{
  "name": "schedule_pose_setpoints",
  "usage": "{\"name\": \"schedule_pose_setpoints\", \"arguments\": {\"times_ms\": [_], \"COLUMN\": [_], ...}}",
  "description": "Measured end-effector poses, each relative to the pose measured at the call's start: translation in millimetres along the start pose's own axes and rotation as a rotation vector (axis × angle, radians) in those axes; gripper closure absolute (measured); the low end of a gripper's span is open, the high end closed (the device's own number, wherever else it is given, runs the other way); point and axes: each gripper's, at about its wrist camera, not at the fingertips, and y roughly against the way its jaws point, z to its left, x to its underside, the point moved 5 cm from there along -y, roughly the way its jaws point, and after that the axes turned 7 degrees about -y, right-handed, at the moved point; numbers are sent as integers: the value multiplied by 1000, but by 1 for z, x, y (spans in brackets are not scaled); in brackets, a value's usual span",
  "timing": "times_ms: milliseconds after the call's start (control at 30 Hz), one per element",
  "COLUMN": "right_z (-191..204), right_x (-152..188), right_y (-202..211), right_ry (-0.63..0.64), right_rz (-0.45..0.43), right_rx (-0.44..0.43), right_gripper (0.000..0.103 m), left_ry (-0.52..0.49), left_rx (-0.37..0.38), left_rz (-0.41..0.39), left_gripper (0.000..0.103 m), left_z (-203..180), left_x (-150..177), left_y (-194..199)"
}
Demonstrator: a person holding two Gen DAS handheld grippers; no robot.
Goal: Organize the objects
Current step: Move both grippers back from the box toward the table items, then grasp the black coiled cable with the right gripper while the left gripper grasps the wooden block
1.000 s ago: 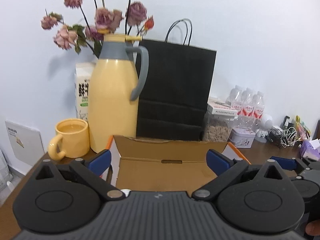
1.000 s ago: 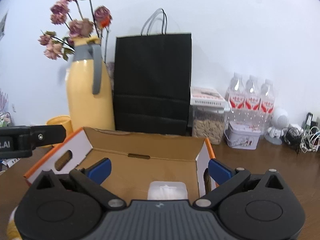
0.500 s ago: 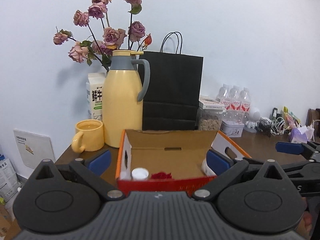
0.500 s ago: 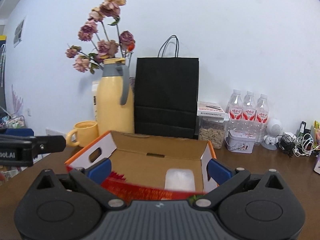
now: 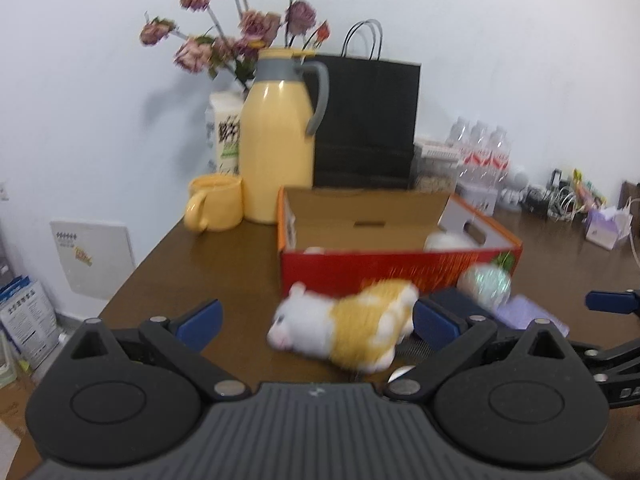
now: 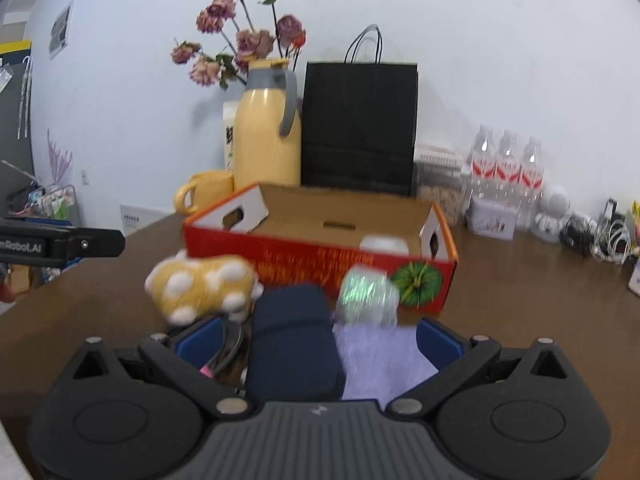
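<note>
Moved: both cameras have pulled back from the red box since half a second ago, so loose items in front of it now show; both views are blurred.
Left gripper (image 5: 316, 322): jaws apart, nothing between them; it hangs over the brown bench (image 5: 224, 264) with its right fingertip just beside the toy.
Mug (image 5: 214, 202): yellow, upright at the bench's left rear, touching or nearly touching the jug.
Jug (image 5: 278, 148): tall yellow thermos with a grey handle, behind the box's left rear corner; dried roses (image 5: 240, 28) rise behind it.
Plush toy (image 5: 344, 326): white and yellow, lying on the bench in front of the box, head towards the left.
Red box (image 5: 396, 268): open cardboard box, centre of the bench; a white object (image 5: 448, 240) lies inside near its right end.
Black bag (image 5: 368, 124): paper carrier standing against the wall behind the box.
Dark blue item (image 6: 292, 344): lies between the right gripper's fingers, right of the toy.
Right gripper (image 6: 318, 342): jaws apart, straddling the dark blue item and a lilac cloth (image 6: 380, 360); no contact can be told.
Shiny green-white item (image 6: 366, 294): touching or just in front of the box's front wall, above the cloth.
Water bottles (image 6: 506, 164): three, right rear by the wall.
</note>
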Motion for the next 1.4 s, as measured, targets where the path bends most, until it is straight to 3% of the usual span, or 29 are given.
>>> {"name": "schedule_pose_setpoints", "arguments": {"times_ms": [467,567,633,700,767,933,1067,1400], "right_z": [17,19,21,22,25,27,26,22], "right_x": [60,67,69,69,68,71,75,70], "right_y": [15,17,16,16,15,9,4,13], "right_ry": [-23,-43,-52,-65,-70,-86,-118,-124], "right_rz": [126,137,137,130,128,157,175,128], "right_rx": [-63,-93,-100,-111,-125,-155,-189,-185], "right_gripper": [1,10,20,37,42,48,63,66], "left_ry": [11,13,15,17,20,30,32,26], "left_rx": [41,57,58,61,63,66,68,79], "left_rz": [92,109,117,120,120,130,130,131], "left_gripper": [0,0,0,0,0,0,0,0], "left_z": [5,2,1,0,-1,0,-1,-9], "left_x": [61,70,73,74,75,76,77,77], "left_y": [20,21,21,21,21,19,19,21]}}
